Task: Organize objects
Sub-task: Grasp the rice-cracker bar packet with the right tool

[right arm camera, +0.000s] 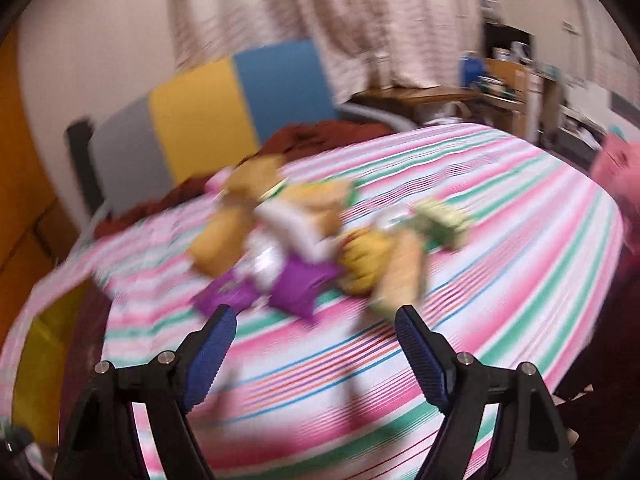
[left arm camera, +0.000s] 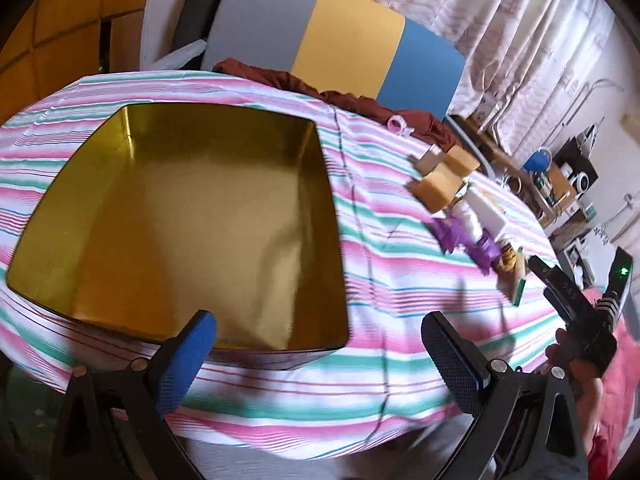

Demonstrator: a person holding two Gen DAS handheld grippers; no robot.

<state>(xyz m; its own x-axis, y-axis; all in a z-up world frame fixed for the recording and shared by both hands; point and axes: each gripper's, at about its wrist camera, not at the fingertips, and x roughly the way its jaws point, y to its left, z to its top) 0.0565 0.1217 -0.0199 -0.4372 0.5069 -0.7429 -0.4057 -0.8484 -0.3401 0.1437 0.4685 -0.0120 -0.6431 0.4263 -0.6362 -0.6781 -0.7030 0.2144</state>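
Observation:
A big gold tin box lies open and empty on the striped bedspread. My left gripper is open and empty, hovering at the box's near rim. To the right lies a pile of small things: tan blocks, purple wrappers, a white box. The right gripper shows at the right edge beside the pile. In the blurred right wrist view my right gripper is open and empty just before the purple wrappers, a yellow item and tan blocks.
A dark red cloth lies at the bed's far edge before a grey, yellow and blue headboard. A pink clip lies near it. Curtains and a cluttered desk stand at the right. The gold box edge shows left.

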